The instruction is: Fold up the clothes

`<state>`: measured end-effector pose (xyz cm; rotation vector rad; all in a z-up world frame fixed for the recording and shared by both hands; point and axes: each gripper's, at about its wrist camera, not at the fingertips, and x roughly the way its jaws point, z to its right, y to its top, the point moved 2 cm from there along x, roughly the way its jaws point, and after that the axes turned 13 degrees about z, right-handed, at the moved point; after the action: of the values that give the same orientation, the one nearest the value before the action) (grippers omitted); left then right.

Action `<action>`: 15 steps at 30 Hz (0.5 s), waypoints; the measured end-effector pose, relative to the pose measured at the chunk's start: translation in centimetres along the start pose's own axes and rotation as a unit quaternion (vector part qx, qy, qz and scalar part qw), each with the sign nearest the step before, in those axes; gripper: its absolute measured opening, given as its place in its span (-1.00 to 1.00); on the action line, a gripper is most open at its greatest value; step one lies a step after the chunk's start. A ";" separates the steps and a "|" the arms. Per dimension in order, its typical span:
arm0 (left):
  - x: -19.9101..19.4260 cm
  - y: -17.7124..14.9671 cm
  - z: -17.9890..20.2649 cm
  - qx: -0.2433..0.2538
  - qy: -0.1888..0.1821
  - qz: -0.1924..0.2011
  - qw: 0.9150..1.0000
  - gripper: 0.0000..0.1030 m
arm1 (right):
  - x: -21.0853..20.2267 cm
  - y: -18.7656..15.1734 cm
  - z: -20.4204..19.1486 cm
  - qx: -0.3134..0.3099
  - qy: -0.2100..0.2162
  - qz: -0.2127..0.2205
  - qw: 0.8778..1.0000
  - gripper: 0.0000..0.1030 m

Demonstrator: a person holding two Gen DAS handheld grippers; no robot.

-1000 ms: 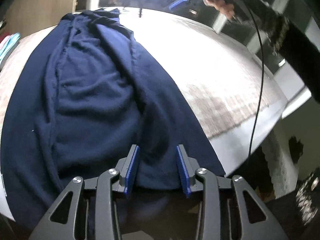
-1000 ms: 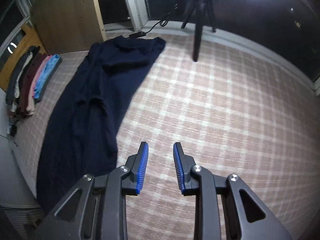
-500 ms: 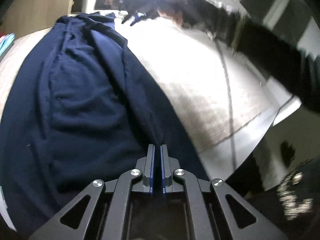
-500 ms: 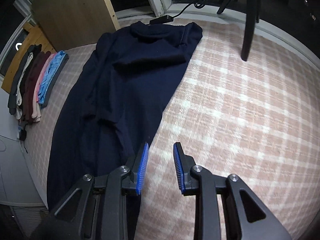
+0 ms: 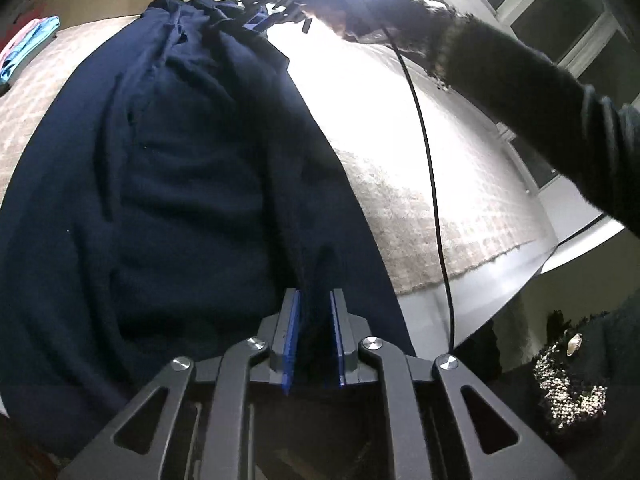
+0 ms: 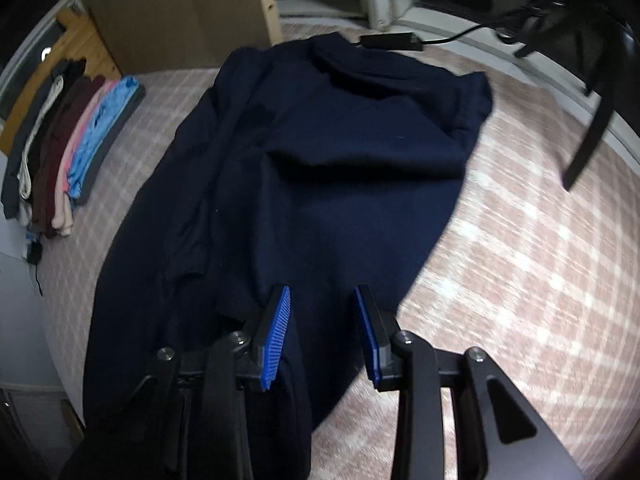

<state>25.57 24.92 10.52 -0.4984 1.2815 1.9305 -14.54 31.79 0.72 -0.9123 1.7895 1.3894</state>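
A long navy garment point(image 5: 192, 200) lies stretched over the checked pink cloth point(image 5: 420, 184) of the table. My left gripper point(image 5: 314, 300) is shut on a fold of its near hem, with dark fabric pinched between the blue pads. In the right wrist view the same navy garment point(image 6: 340, 168) fills the middle. My right gripper point(image 6: 322, 294) is open above the garment's right side, its pads apart with nothing between them. It also shows in the left wrist view as blue pads at the garment's far end point(image 5: 260, 20).
A stack of folded clothes point(image 6: 76, 148) in several colours lies at the table's left edge. A black tripod leg point(image 6: 592, 132) stands at the far right. A black power adapter point(image 6: 390, 40) sits beyond the garment. The table's front edge point(image 5: 500, 280) drops off at right.
My left gripper closed from open onto the garment's hem. My right gripper moved forward and left from the bare cloth to over the garment, staying open.
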 end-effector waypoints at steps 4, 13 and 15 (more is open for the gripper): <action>-0.2 0.2 0.4 0.015 0.000 0.000 1.000 -0.96 | 1.0 -0.1 -0.2 -0.001 -0.005 -0.007 1.000 -0.36; -3.8 2.2 -0.2 -0.001 -0.015 0.042 0.999 -0.96 | 1.0 0.3 -0.8 -0.022 -0.013 -0.004 1.000 -0.36; -5.0 1.6 -0.9 -0.012 -0.005 0.051 0.999 -0.96 | 1.0 0.5 -0.8 -0.020 -0.012 -0.004 1.000 -0.36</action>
<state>27.42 21.93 14.49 -0.4436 1.3012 2.0326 -15.52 31.00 0.26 -0.9199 1.7441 1.4292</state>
